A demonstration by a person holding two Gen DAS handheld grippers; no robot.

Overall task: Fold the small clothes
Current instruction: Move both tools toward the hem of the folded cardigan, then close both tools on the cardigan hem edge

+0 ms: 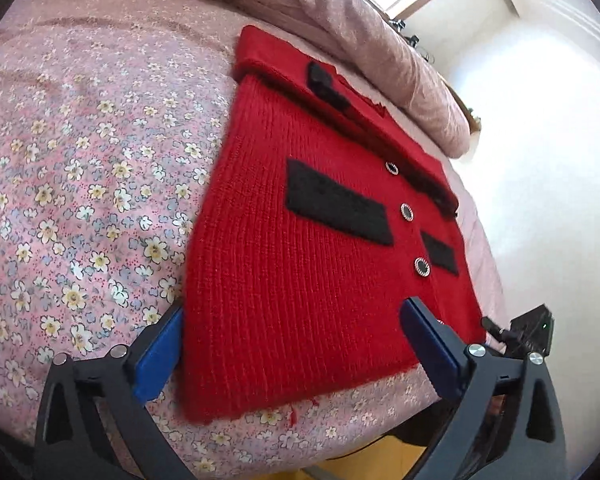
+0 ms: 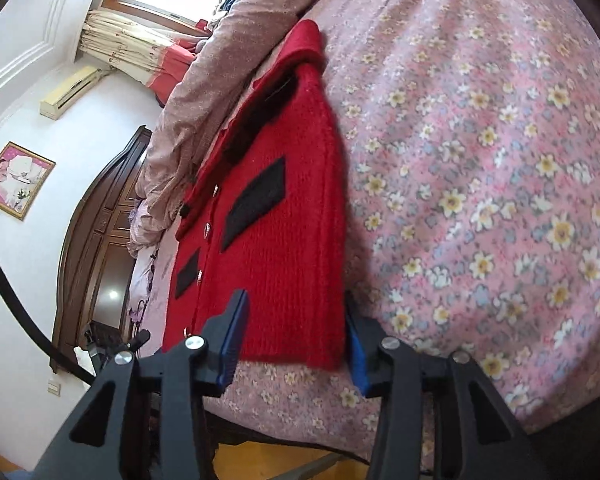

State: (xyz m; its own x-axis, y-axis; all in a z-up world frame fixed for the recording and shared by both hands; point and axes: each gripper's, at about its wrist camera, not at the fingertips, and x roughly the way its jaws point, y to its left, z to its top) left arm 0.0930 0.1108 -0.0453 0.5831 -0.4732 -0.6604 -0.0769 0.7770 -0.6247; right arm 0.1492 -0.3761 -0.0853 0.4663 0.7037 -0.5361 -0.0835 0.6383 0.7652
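Note:
A small red knit cardigan point(image 1: 300, 280) with black pocket patches and round buttons lies flat on the flowered bedsheet point(image 1: 60, 200), one sleeve folded across its front. My left gripper point(image 1: 294, 316) is open wide over the near hem. One of its blue pads sits at the garment's left edge and the other rests above the knit. In the right wrist view the same cardigan point(image 2: 292, 240) runs away from me. My right gripper point(image 2: 296, 308) straddles its near right corner with a clear gap between the pads. The right fingertip is partly hidden behind the cardigan's edge.
A rumpled pink quilt point(image 1: 340, 20) is piled along the far side of the bed. The mattress edge point(image 1: 340, 452) is right below the grippers, with a yellow floor under it. A dark wooden headboard point(image 2: 100, 240) and a white wall stand at the left of the right wrist view.

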